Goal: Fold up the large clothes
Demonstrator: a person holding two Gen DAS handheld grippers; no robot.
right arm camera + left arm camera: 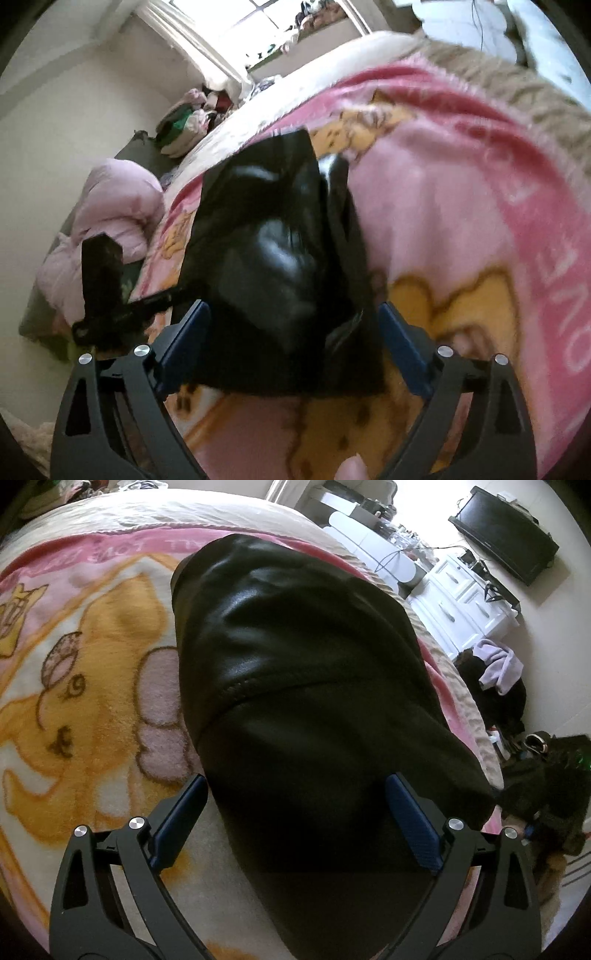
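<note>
Left wrist view showed my left gripper (295, 812) with its fingers spread wide, straddling the black leather-like garment (295, 664) and gripping nothing. That garment lay in a long folded band on the pink cartoon blanket (92, 683) covering the bed, presumably laid flat there for a firm folding surface. My right gripper (295, 339) was likewise released, poised over the garment's other end (277, 240), I judged ready to pinch for another fold.
</note>
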